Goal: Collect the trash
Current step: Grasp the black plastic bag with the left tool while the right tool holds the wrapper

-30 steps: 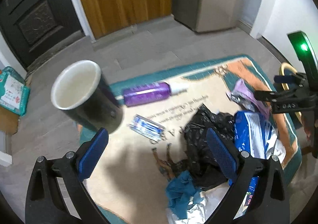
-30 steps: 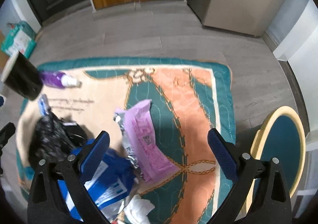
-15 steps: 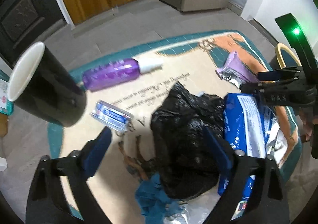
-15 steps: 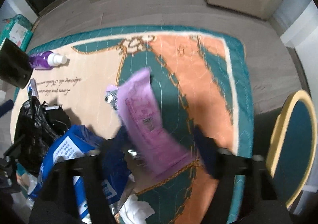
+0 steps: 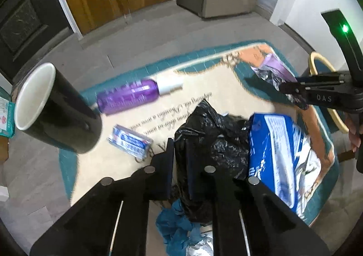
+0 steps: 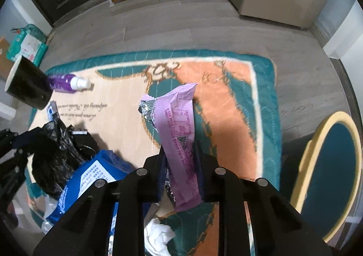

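Note:
My left gripper is shut on the edge of a crumpled black trash bag, which also shows in the right wrist view. My right gripper is shut on a purple snack wrapper and holds it above the rug; the wrapper also shows in the left wrist view. A blue and white package lies against the bag. A purple bottle, a black paper cup and a small blue packet lie to the left.
Everything lies on a teal, cream and orange rug on a grey floor. White tissue and blue cloth lie near me. A round teal stool stands at the right. A teal pack sits at far left.
Both grippers went from open to shut. The left one closed on the black bag. The right one closed on the purple wrapper and lifted it off the rug.

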A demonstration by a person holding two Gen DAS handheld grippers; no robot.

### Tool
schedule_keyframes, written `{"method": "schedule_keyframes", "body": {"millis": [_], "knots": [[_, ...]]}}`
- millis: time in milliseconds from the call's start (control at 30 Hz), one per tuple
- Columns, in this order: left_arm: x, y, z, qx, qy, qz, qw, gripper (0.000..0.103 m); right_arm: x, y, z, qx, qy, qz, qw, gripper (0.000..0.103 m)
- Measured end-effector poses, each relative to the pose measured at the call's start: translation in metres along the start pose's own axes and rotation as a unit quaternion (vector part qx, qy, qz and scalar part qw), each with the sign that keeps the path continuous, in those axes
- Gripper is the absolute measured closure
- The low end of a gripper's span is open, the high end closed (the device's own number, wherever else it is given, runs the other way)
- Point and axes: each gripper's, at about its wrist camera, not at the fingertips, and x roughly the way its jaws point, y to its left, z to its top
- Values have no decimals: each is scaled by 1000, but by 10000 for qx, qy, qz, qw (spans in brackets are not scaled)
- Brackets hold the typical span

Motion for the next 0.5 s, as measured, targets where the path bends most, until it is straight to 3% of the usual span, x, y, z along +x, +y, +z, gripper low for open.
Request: {"method": "schedule_keyframes", "body": {"millis": [267,500], "knots": [[-11,-1,5,73,-137,10,9999,100,-15,-14,2,132,-188,27,9997,79],[-51,-11,23,313,-904,266,9951,102,-36,-21,12,324,-557,224,9977,79]]}}
